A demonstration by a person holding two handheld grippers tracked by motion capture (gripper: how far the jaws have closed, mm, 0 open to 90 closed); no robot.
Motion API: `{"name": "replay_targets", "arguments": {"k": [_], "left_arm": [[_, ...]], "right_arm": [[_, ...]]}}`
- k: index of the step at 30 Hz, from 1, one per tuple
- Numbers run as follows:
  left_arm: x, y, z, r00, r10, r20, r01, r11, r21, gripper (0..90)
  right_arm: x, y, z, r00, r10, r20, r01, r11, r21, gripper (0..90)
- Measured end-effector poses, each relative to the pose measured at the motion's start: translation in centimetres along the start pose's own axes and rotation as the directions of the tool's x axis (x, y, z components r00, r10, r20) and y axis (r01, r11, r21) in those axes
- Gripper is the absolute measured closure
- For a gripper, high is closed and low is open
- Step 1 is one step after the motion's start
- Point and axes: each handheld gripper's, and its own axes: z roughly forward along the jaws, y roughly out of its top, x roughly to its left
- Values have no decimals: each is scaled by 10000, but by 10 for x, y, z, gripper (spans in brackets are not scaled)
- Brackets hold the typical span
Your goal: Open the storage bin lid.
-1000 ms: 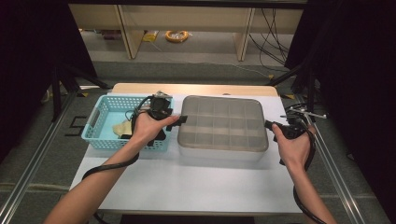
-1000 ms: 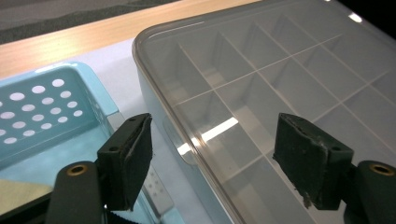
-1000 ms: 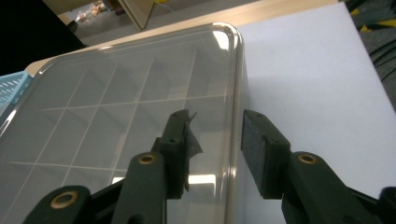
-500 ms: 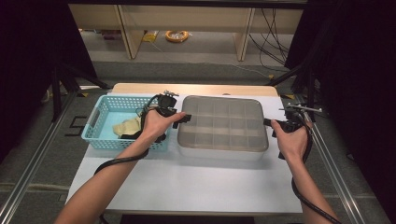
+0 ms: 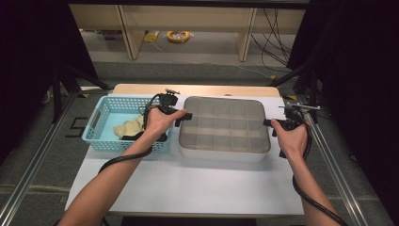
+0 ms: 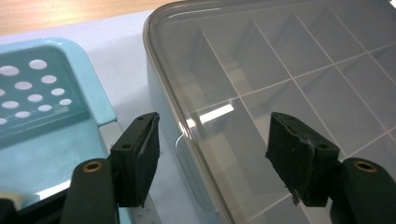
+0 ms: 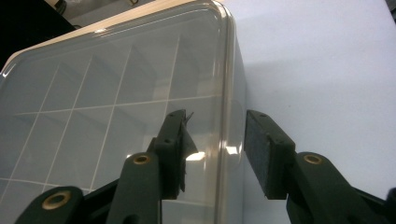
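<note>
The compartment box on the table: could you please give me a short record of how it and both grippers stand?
box: clear-lidded compartment box, lid on, on the white table
left gripper: open, fingers straddle the box's left edge
right gripper: jaws just opening, fingers straddle the right edge
beside: blue basket, left of the box

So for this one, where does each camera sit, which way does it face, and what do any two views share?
High view: above the person's side of the white table, facing forward and down; both forearms, left gripper and right gripper show.
Left gripper view: rides that gripper, looking past its open jaws at the lid's edge beside the blue basket.
Right gripper view: rides that gripper, jaws open astride the lid's opposite edge.
Shared: all three show the compartment box with its clear lid.
</note>
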Motion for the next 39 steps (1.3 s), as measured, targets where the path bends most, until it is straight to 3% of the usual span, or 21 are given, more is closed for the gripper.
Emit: {"name": "replay_targets", "arguments": {"k": [1,2,3,4,6,11,12,15,16,17,18,22,23,24,25,27,28,33,36,38,39], "left_arm": [[0,0,0,10000,0,0,0,10000,0,347],[1,0,1,9999,-116,24,116,9999,67,351],[1,0,1,9999,-116,24,116,9999,67,353],[2,0,2,9999,-158,-8,158,9998,86,353],[4,-1,4,9992,-381,114,379,9991,165,372],[4,-1,6,9987,-485,172,481,9986,212,390],[4,-1,6,9985,-496,226,489,9984,292,403],[4,-2,8,9974,-631,338,617,9973,411,407],[4,-3,9,9952,-820,542,795,9957,465,421],[4,-3,9,9952,-820,542,795,9957,465,425],[4,-3,10,9950,-827,562,800,9956,492,425],[4,-2,10,9939,-948,567,922,9946,468,440],[5,-2,10,9935,-973,595,945,9944,469,440],[6,-3,9,9928,-1046,578,1017,9935,503,452],[6,-3,10,9914,-1115,681,1085,9931,455,456],[7,-3,10,9913,-1129,684,1101,9930,428,462],[7,-3,10,9913,-1114,695,1087,9932,421,462],[10,-3,9,9875,-1384,757,1352,9898,454,496],[11,-3,8,9869,-1424,761,1392,9892,459,505],[14,-3,8,9811,-1692,940,1653,9851,473,533],[15,-3,7,9796,-1763,969,1726,9839,456,541]], "right_arm": [[0,0,0,10000,0,0,0,10000,0,598],[3,0,1,9986,494,-181,-491,9986,178,596],[3,0,1,9986,494,-181,-491,9986,178,596],[0,1,2,10000,86,-47,-86,9999,92,595],[1,1,3,9989,449,-118,-447,9988,206,590],[-3,1,4,9996,268,-76,-265,9992,310,588],[-2,0,5,9964,827,-207,-814,9949,598,588],[-4,-1,7,9971,740,-194,-727,9954,630,588],[-9,-1,9,9998,-56,-199,62,9995,298,587],[-9,-1,9,9998,-56,-199,62,9995,298,587],[-6,-2,9,9984,470,-300,-458,9982,389,588],[-5,-1,10,9979,576,-285,-561,9971,513,596],[-3,0,9,9975,702,-78,-695,9953,674,597],[-5,1,10,9969,652,-434,-623,9959,660,594],[-9,1,12,9989,182,-423,-159,9984,542,593],[-8,2,12,9993,259,-283,-241,9978,616,590],[-3,3,11,9962,869,-82,-859,9925,865,588],[-6,5,13,9897,1333,-512,-1270,9856,1120,592],[-6,4,13,9922,1189,-369,-1146,9881,1021,594],[-7,4,13,9951,934,-313,-904,9922,853,606],[-5,5,11,9925,1167,-366,-1125,9885,1009,609]]}}
